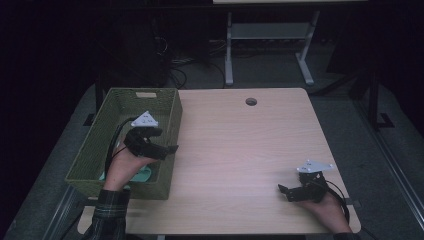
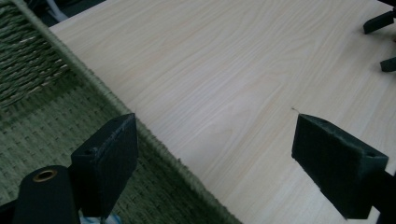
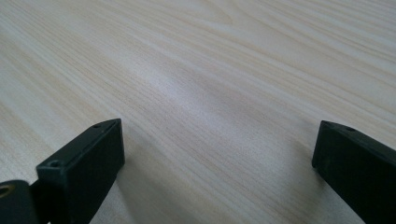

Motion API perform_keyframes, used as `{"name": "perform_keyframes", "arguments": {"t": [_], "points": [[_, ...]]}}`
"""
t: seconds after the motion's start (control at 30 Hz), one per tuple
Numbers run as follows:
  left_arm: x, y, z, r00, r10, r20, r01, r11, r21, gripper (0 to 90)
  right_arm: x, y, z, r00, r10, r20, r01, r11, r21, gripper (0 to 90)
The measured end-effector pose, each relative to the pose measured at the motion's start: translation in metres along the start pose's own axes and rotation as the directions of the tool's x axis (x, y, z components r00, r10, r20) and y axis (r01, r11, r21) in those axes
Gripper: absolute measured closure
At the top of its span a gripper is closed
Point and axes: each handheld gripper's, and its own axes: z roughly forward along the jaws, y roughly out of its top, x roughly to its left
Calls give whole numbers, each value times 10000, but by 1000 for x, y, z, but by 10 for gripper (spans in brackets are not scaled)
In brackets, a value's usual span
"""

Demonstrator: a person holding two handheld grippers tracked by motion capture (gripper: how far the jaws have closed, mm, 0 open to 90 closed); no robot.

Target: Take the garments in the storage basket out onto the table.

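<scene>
A green woven basket [image 1: 170, 107] stands on the left part of the light wooden table [image 1: 240, 145]. My left gripper [image 1: 170, 151] hovers over the basket's right wall, pointing right, open with nothing between its jaws. In the left gripper view the left gripper [image 2: 215, 128] straddles the basket rim [image 2: 93, 79], one jaw over the weave and the other over the tabletop. A pale teal thing [image 1: 144, 175] lies in the basket under the left hand, mostly hidden. My right gripper [image 1: 285, 192] rests low at the table's front right, open and empty, and in its own view the right gripper [image 3: 219, 133] frames bare wood.
A round cable hole [image 1: 251, 101] sits near the table's far edge. Behind the table, the white legs of another desk [image 1: 229, 55] stand on the dark floor. The right gripper's jaw tips [image 2: 379, 21] show at the far right of the left gripper view.
</scene>
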Motion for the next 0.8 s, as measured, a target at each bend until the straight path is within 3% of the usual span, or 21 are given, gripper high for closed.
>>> {"name": "perform_keyframes", "arguments": {"t": [0.8], "points": [[29,-19,-12,9960,-453,-765,458,9989,46,142,0,0,0,10000,-19,-2,19,10000,8,19]]}}
